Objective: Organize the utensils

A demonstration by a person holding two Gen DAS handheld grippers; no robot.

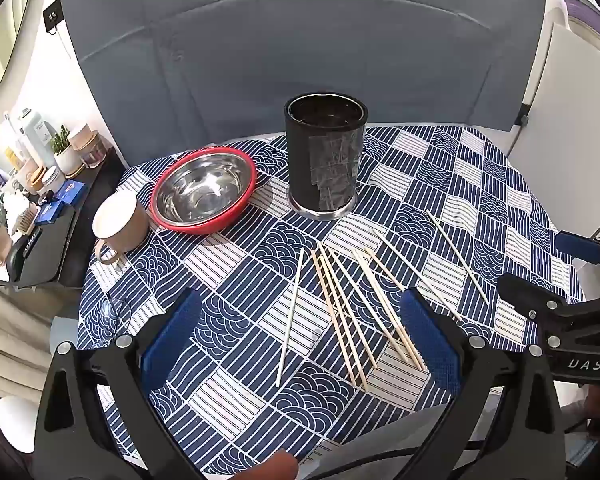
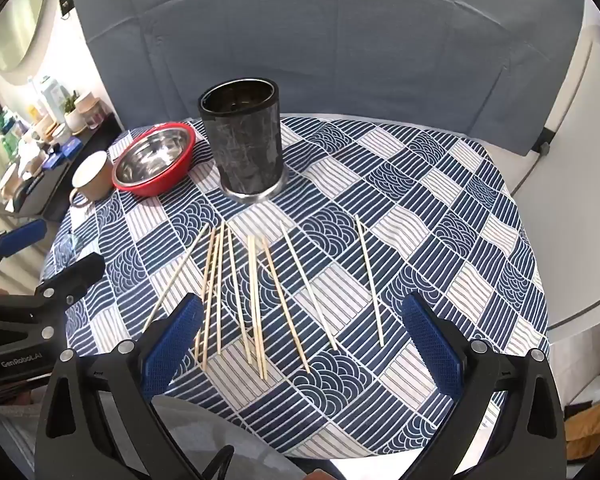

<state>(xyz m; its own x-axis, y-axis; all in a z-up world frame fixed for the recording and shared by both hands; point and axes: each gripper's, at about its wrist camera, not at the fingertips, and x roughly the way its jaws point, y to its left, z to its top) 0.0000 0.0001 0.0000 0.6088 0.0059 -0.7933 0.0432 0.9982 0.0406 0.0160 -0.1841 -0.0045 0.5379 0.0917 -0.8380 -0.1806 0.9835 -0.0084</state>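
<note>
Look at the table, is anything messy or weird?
Yes. The chopsticks lie scattered loose on the patterned tablecloth, some crossing, instead of standing in the black holder behind them. The holder also has clear tape patched on its side. Nothing looks spilled.

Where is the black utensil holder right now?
In both wrist views the black utensil holder stands upright on the patterned tablecloth, right of the red-rimmed steel bowl, beyond the loose chopsticks.

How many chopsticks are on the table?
10, I think. The chopsticks all lie flat on the cloth before the holder: eight bunched, two spread rightward. Bunched ones overlap, so one may be hidden.
</note>
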